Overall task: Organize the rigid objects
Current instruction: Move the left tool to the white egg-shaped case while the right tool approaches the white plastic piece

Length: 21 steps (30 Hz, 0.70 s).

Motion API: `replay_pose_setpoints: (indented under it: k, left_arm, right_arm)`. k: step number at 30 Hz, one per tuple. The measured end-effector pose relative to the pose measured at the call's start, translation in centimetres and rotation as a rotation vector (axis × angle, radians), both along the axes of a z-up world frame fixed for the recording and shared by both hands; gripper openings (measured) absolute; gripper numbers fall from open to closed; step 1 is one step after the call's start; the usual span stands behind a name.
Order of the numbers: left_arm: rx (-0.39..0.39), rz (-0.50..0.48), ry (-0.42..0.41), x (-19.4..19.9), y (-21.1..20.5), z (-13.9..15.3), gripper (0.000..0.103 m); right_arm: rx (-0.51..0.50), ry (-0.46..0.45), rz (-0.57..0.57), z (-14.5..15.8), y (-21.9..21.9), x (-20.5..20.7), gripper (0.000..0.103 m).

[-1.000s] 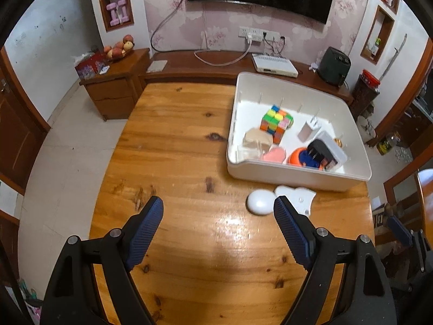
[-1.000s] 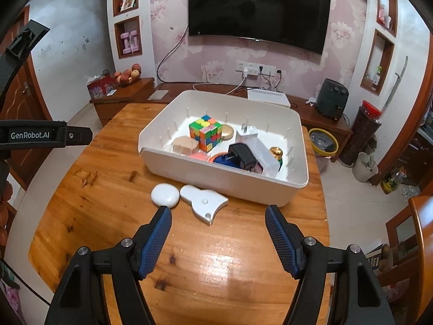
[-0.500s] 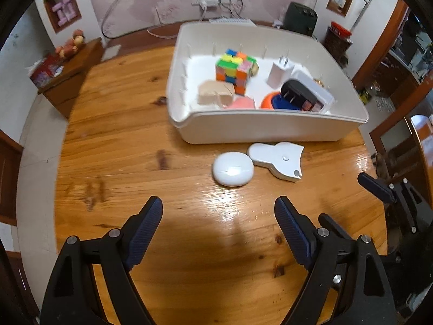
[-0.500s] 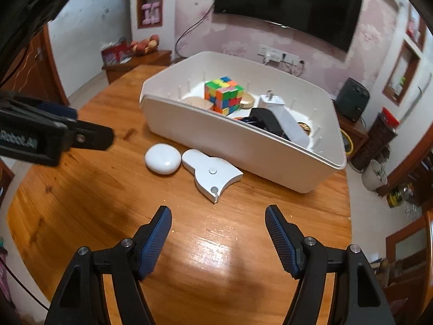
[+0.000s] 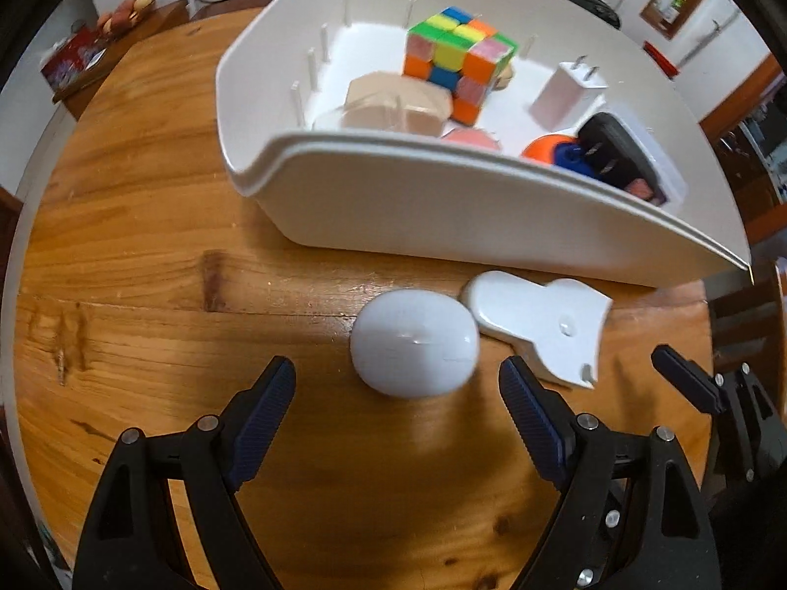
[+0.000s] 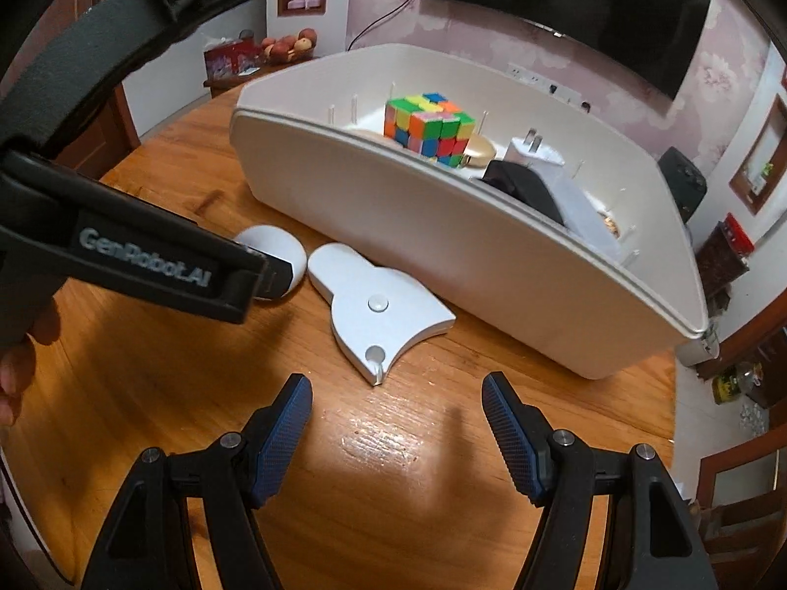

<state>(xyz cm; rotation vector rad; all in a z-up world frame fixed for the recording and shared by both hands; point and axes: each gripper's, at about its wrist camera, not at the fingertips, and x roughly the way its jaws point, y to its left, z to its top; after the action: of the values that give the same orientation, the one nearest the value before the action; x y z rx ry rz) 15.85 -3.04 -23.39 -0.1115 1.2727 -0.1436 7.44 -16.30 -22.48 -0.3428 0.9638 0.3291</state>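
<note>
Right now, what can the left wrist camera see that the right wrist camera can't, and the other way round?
Only the left view shows the beige block and orange-and-blue toy inside the white plastic bin. Only the right view shows the black wall television and gold oval case. Both share the multicoloured puzzle cube, white egg-shaped case, flat white fan-shaped gadget and wooden table.

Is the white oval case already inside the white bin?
No. The white oval case lies on the wooden table outside the white bin, just ahead of the open left tool.
</note>
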Motion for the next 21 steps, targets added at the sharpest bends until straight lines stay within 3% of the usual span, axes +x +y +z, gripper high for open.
replay_pose_setpoints:
  k: [21]
  left_arm:
    - [0.023,0.021,-0.090,-0.1,0.6,-1.0,0.082]
  right_arm:
    - [0.038,0.034,0.127,-2.5,-0.2,2.6,0.075]
